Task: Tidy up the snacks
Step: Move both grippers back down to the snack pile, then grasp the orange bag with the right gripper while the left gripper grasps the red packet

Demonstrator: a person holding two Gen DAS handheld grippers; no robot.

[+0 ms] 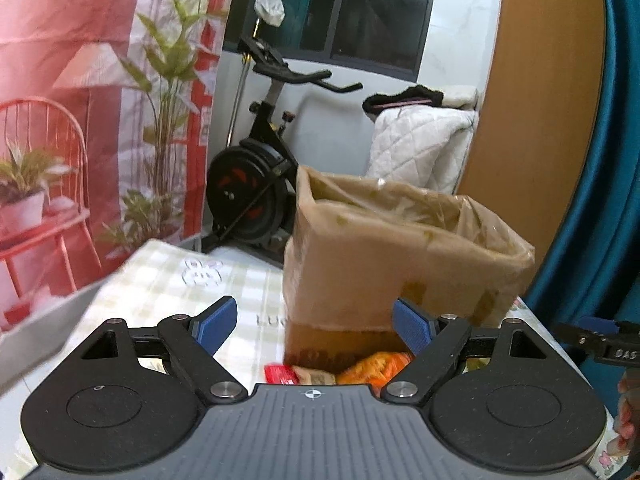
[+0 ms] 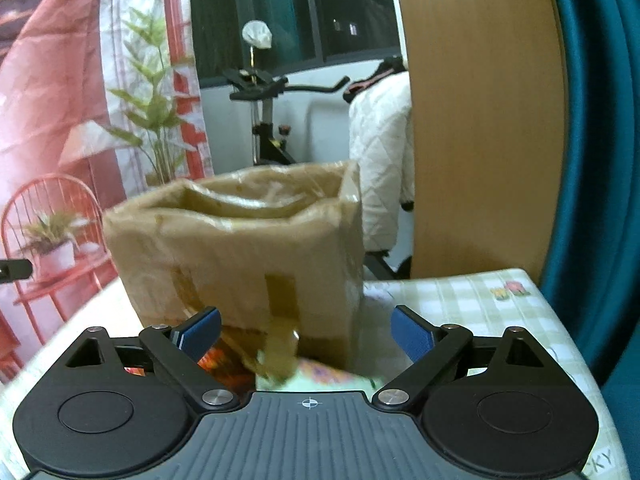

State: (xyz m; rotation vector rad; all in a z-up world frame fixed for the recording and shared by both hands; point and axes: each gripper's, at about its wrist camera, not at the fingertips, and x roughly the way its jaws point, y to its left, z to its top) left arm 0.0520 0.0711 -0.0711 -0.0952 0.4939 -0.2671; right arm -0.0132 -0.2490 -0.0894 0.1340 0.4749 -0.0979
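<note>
A taped cardboard box (image 1: 392,248) with an open top stands on the checked tablecloth (image 1: 172,280); it also shows in the right wrist view (image 2: 240,248). Snack packets lie at its foot: a red one (image 1: 280,374), a tan one (image 1: 314,376) and an orange one (image 1: 376,366). My left gripper (image 1: 316,322) is open and empty above them. My right gripper (image 2: 306,330) is open and empty in front of the box, over an orange packet (image 2: 214,362) and a pale colourful packet (image 2: 328,376). The right gripper's tip (image 1: 600,342) shows at the left view's right edge.
An exercise bike (image 1: 256,184) stands behind the table. A white quilted blanket (image 1: 420,148) hangs beside a wooden panel (image 1: 540,120). A printed red curtain (image 1: 72,120) is at the left, a teal curtain (image 2: 592,140) at the right. The table's right edge (image 2: 560,320) is close.
</note>
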